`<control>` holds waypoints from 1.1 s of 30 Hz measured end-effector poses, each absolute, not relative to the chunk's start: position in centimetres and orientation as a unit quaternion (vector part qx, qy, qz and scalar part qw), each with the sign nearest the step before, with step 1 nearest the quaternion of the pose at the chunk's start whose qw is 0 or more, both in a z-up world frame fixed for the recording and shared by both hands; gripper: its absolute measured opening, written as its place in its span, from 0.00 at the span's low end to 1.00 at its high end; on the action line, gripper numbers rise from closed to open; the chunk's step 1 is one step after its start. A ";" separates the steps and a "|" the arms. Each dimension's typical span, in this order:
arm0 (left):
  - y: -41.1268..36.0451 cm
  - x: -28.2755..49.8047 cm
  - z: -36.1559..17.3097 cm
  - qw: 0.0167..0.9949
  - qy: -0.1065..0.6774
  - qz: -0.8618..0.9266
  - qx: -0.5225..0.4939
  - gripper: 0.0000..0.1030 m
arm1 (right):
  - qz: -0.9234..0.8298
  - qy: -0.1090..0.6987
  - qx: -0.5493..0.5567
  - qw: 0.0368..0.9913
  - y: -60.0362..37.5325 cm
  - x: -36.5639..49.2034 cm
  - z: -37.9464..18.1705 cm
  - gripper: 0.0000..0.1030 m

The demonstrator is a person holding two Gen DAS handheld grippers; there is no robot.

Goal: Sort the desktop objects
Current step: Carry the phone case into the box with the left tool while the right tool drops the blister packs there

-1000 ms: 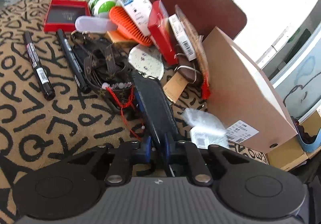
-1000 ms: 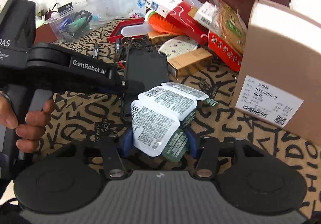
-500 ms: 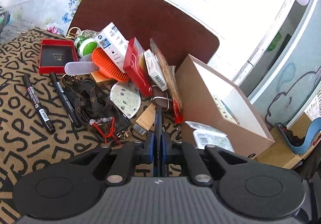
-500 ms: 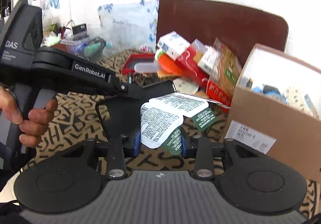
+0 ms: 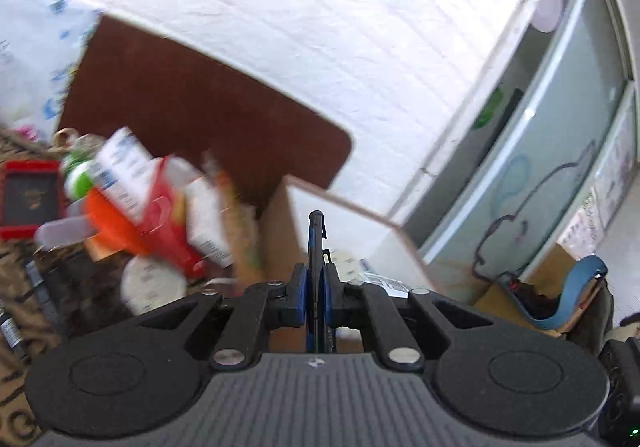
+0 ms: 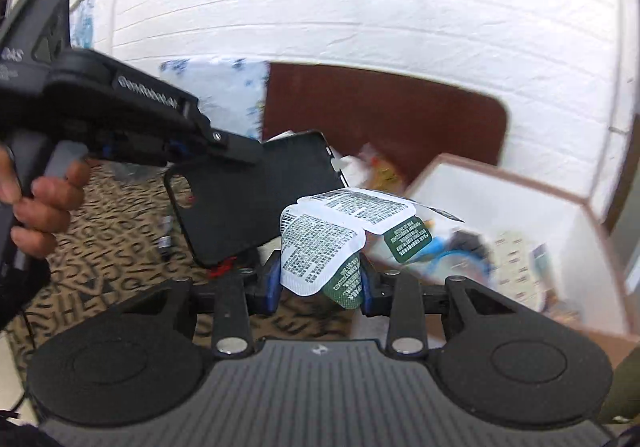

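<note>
My left gripper (image 5: 315, 279) is shut on a black phone case (image 5: 315, 243), seen edge-on, held in the air in front of the open cardboard box (image 5: 360, 243). In the right wrist view the same case (image 6: 256, 195) shows flat, held by the left gripper (image 6: 224, 145). My right gripper (image 6: 318, 283) is shut on white and green labelled sachets (image 6: 336, 231), lifted above the table next to the box (image 6: 520, 231), which holds several items.
A pile of objects lies left of the box: red box (image 5: 172, 215), orange comb (image 5: 108, 219), white cartons (image 5: 124, 167), red tray (image 5: 28, 199). A brown chair back (image 5: 200, 119) stands behind. The patterned tablecloth (image 6: 120, 239) covers the table.
Both grippers have lifted their objects off the table and risen, tilting upward toward the box opening. The views now show more wall and the box's inside.
</note>
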State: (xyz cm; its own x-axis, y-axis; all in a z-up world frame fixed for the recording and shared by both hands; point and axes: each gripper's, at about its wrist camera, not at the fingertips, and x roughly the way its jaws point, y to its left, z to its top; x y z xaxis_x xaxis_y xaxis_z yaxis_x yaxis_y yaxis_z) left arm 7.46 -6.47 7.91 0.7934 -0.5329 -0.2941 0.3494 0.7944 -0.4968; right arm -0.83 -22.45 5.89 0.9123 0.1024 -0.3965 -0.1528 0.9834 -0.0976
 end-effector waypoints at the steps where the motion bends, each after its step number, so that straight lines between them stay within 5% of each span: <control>1: -7.3 7.9 8.3 0.922 0.211 -0.245 -0.212 0.06 | 0.055 0.197 -0.069 0.976 -23.1 -0.6 6.2 0.34; 28: -19.8 24.0 3.7 0.911 0.265 -0.252 -0.188 0.08 | -0.025 0.315 -0.125 0.940 -36.0 12.9 3.2 0.38; 30: -19.6 24.0 3.6 0.911 0.267 -0.249 -0.194 0.30 | -0.012 0.336 -0.115 0.935 -36.2 13.2 3.4 0.49; 32: -19.3 23.6 3.8 0.907 0.268 -0.253 -0.204 0.82 | -0.019 0.365 -0.130 0.922 -35.8 13.4 3.0 0.63; 33: -19.2 23.2 3.9 0.907 0.263 -0.256 -0.206 0.88 | -0.032 0.370 -0.147 0.917 -35.5 13.3 2.8 0.66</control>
State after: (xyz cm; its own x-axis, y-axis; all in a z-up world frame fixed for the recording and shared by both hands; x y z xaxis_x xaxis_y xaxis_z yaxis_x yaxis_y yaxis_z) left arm 23.24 -19.15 3.92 0.7302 -0.5735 -0.3714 0.3566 0.7835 -0.5089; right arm 13.29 -35.47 2.79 0.7244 -0.1678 -0.6687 -0.0493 0.9548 -0.2930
